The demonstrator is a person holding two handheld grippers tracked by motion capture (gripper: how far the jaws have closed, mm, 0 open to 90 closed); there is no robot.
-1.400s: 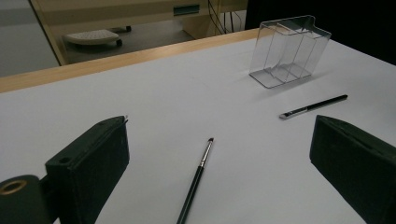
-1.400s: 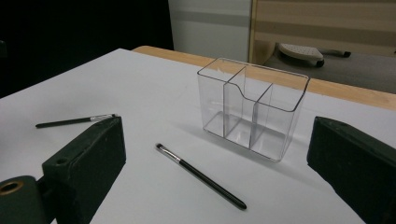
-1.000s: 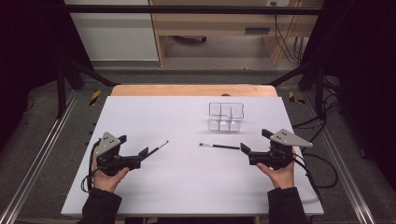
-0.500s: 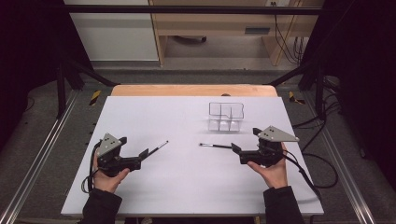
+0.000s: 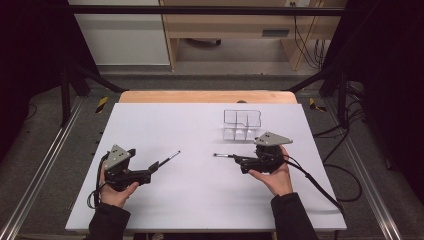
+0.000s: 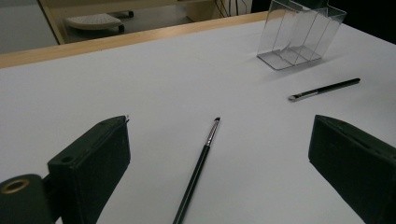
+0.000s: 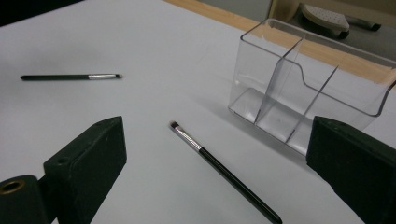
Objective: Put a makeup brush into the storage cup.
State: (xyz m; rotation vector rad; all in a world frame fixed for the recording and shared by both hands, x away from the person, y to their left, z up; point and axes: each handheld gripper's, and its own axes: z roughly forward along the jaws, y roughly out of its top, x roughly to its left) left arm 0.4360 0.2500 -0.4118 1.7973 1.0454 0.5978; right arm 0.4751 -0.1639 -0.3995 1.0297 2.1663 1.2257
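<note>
Two thin black makeup brushes lie on the white table (image 5: pixel 200 200). The left brush (image 5: pixel 166 160) (image 6: pixel 198 168) lies between the wide-apart jaws of my left gripper (image 5: pixel 149 172) (image 6: pixel 217 140), which is open and holds nothing. The right brush (image 5: pixel 226 156) (image 7: pixel 219 168) lies between the spread jaws of my right gripper (image 5: pixel 242 162) (image 7: pixel 217 128), also open, its handle end running under the gripper. A clear plastic organizer (image 5: pixel 242 125) (image 7: pixel 308 84) (image 6: pixel 301 37) with dividers stands empty just behind the right gripper. Each gripper view also shows the other brush (image 6: pixel 324 89) (image 7: pixel 70 77) farther off.
A wooden strip (image 5: pixel 207 96) borders the table's far edge. The right gripper's cable (image 5: pixel 320 185) trails across the table's right side. Metal rails (image 5: pixel 45 165) run along the floor beside the table, and a desk stands beyond it.
My right gripper has slid left and slightly forward until its open jaws straddle the right brush. The left gripper and both brushes have stayed put.
</note>
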